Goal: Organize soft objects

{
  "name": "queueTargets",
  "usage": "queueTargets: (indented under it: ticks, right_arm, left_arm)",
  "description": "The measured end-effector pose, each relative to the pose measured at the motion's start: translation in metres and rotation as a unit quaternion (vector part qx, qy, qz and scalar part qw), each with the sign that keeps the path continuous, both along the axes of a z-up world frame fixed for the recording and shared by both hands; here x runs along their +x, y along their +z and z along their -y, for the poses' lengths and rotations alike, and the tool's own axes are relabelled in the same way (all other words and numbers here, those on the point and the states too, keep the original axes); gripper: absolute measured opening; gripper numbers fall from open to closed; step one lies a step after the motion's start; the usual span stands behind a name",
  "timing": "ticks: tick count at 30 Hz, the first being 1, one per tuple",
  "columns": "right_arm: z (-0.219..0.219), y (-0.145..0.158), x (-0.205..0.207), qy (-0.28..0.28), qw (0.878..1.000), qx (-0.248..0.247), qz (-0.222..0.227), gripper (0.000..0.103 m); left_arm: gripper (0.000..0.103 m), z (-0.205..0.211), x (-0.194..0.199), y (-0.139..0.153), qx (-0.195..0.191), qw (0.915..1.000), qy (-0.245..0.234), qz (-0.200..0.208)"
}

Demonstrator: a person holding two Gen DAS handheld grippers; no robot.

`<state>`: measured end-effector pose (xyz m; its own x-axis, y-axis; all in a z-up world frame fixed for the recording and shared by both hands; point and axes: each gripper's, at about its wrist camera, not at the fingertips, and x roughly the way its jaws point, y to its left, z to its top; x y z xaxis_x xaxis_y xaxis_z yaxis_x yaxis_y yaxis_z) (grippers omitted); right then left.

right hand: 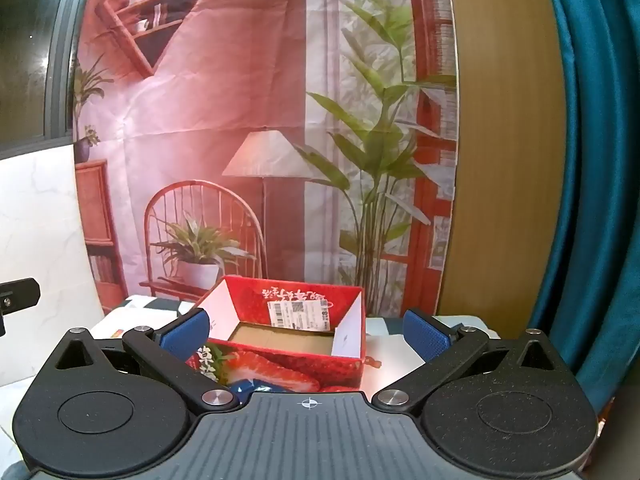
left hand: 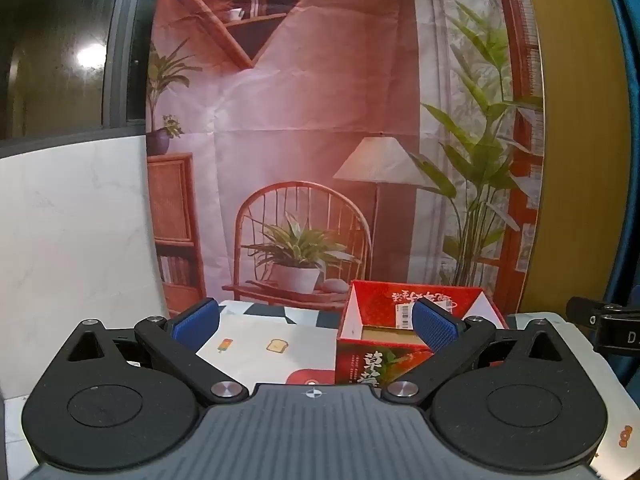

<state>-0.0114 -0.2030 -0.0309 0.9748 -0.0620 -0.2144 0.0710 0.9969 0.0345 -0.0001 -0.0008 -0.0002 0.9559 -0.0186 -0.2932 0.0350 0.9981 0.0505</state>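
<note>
A red strawberry-printed cardboard box (left hand: 400, 334) stands open-topped on the table, right of centre in the left wrist view, with only its brown floor showing inside. My left gripper (left hand: 316, 330) is open, blue pads wide apart, nothing between them; its right pad overlaps the box's rim in the picture. In the right wrist view the same box (right hand: 288, 332) sits straight ahead between the pads of my open right gripper (right hand: 306, 334), which holds nothing. A small blue soft-looking thing (right hand: 256, 386) peeks out just below the box's front, mostly hidden by the gripper body.
A white tablecloth (left hand: 256, 344) with small food prints covers the table. A printed backdrop (left hand: 320, 120) of a room hangs close behind. A white marbled panel (left hand: 72, 240) stands at left, a teal curtain (right hand: 592, 160) at right. The other gripper's black edge (left hand: 600, 324) shows at far right.
</note>
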Motion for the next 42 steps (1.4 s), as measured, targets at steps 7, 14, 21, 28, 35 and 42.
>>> queueTargets:
  ticks: [7,14,21,28,35,42]
  right_arm:
    - [-0.0010,-0.0020,0.0004,0.000,1.000,0.000,-0.001,0.103]
    - [-0.0024,-0.0023,0.0000,-0.001,1.000,-0.001,-0.002,0.103]
    - [-0.0017,-0.0022,0.0002,-0.001,1.000,0.000,-0.004,0.103]
    - [-0.0016,-0.0025,0.0003,0.000,1.000,0.000,-0.004,0.103]
    - [-0.0013,-0.0026,0.0007,0.000,1.000,0.000,-0.003,0.103]
    - [-0.0010,-0.0024,0.0007,0.000,1.000,0.000,-0.004,0.103]
  left_arm:
    - [0.103,-0.0074,0.0042,0.0024,-0.001,0.9999,-0.008,-0.007]
    - [0.103,-0.0051,0.0032,0.0031,0.002,0.9999,-0.011,-0.008]
    - [0.103,-0.0053,0.0033,0.0017,0.001,0.9999,-0.010,-0.008]
    - [0.103,-0.0046,0.0034,0.0009,0.000,0.9999,-0.009,-0.009]
    - [0.103,-0.0036,0.0041,0.0005,0.000,0.9999,-0.011,-0.012]
    - [0.103,-0.0041,0.0043,0.0002,0.000,0.9998,-0.013,-0.014]
